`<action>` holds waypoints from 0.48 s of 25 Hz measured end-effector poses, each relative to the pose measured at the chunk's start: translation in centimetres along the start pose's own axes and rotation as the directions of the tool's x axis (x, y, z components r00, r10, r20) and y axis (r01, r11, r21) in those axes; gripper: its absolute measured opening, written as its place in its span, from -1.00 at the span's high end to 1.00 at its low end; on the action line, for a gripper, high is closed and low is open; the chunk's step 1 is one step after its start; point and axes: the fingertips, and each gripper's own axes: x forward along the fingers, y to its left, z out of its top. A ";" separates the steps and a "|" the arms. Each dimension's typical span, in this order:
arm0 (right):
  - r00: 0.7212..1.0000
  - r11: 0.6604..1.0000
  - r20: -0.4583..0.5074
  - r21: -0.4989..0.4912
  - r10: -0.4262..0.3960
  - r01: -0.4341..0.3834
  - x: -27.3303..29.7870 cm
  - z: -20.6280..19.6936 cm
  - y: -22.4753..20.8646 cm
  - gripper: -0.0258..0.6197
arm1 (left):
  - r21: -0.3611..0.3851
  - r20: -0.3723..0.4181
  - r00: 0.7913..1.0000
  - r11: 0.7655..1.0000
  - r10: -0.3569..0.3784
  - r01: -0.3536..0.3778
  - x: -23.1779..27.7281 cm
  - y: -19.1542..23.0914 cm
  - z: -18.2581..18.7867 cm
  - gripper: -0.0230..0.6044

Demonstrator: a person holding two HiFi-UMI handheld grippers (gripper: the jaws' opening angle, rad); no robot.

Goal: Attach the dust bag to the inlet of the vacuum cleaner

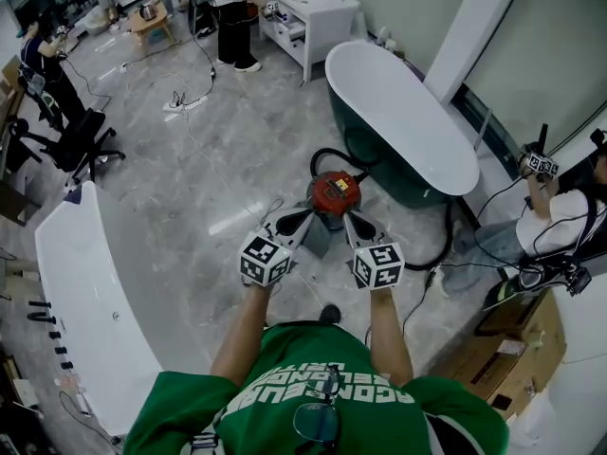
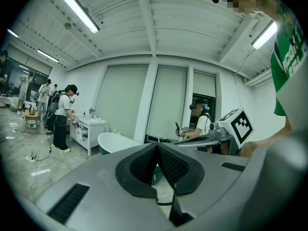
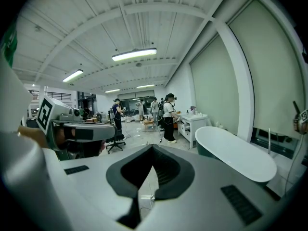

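Note:
In the head view the vacuum cleaner (image 1: 334, 192), a small canister with a red lid and a black hose (image 1: 446, 240), stands on the marble floor in front of me. A grey flat piece (image 1: 317, 239) lies against its near side; I cannot tell whether it is the dust bag. My left gripper (image 1: 305, 216) is held just left of the canister and my right gripper (image 1: 350, 219) just right of it, both above the floor. Both are shut with nothing between the pads. The gripper views look out level across the room; the left gripper (image 2: 157, 147) and right gripper (image 3: 152, 148) show closed tips.
A dark green bathtub with a white rim (image 1: 398, 112) stands behind the vacuum, and a white tub (image 1: 85, 282) is at my left. A white vanity (image 1: 303, 17), an office chair (image 1: 81, 145), floor cables (image 1: 185, 102), cardboard boxes (image 1: 512, 349) and a seated person (image 1: 560, 221) surround the spot.

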 end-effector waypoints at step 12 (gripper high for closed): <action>1.000 1.000 -0.001 0.001 0.016 -0.016 -0.6 -0.5 0.7 0.90 | -0.007 0.005 1.000 1.000 0.006 -0.006 -0.6 -0.9 -0.2 0.92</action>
